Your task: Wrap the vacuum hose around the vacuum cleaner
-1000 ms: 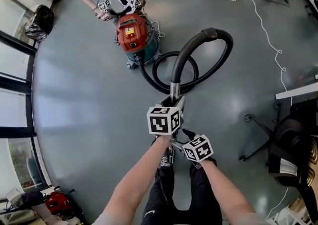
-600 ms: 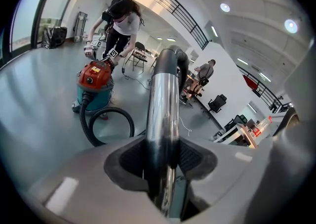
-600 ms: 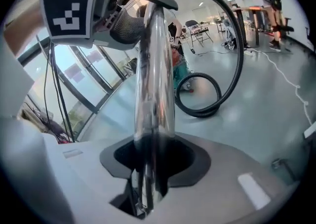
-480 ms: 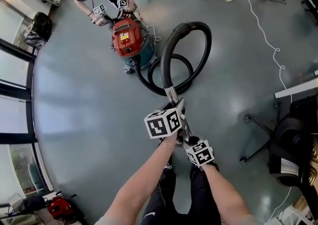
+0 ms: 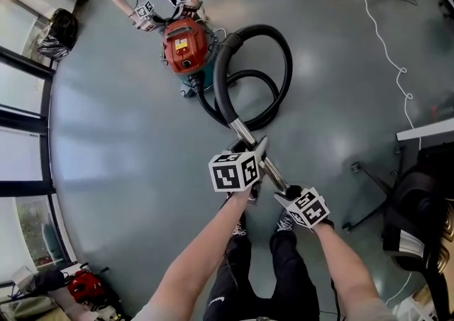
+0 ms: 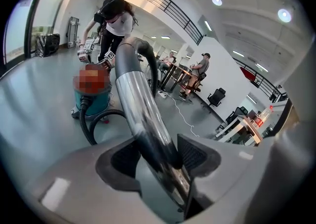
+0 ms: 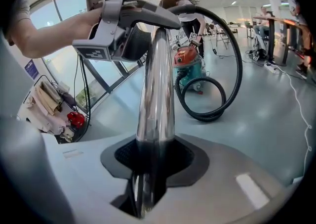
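Though slanted, wand in left claw.

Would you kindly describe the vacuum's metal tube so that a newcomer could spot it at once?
On the grey floor stands a red-topped vacuum cleaner with a black hose looping away from it. At the hose's near end is the metal tube: straight and mirror-bright, unlike the dark, curving hose.

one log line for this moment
left gripper: shut on tube | right gripper: just closed on tube | hose: looped beside vacuum, not wrapped
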Tool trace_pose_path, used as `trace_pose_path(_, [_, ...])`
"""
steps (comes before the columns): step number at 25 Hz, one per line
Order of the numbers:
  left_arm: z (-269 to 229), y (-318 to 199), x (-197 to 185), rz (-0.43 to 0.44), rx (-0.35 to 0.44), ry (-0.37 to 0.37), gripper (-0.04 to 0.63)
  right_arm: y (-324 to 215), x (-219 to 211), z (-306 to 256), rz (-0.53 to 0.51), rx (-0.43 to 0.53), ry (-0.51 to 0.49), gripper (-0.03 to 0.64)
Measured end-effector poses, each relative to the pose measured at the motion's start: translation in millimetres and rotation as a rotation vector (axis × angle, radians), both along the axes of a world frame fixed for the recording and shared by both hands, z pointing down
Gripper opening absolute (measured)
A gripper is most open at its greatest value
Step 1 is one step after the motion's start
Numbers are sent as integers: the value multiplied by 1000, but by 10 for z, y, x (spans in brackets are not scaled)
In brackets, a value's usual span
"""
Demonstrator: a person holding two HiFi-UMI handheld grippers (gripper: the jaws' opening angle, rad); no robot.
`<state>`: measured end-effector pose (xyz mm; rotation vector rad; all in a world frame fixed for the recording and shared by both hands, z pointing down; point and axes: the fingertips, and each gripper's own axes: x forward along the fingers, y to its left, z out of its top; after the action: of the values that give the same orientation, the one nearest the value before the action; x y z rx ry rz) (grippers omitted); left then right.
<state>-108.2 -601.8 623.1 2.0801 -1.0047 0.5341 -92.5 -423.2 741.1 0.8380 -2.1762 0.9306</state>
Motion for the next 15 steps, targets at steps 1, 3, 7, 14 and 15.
trace_pose_path(1, [30,-2,-13,-7,-10,-1,226,0,50,-16,-19,-1,0,152])
trace_pose_path(3, [96,-4,-61,-22,-33,-10,241,-7,139,-43,-60,0,2,150])
trace_pose_path(7, [297,-11,-208,-47,-116,-41,287,-58,254,-68,-143,11,13,149])
trace_pose_path(14, [532,-17,-272,30,-215,-52,344,-146,384,40,-219,21,96,150])
trace_pose_path(15, [540,-39,-299,47,-212,-56,353,-167,366,57,-220,21,100,150])
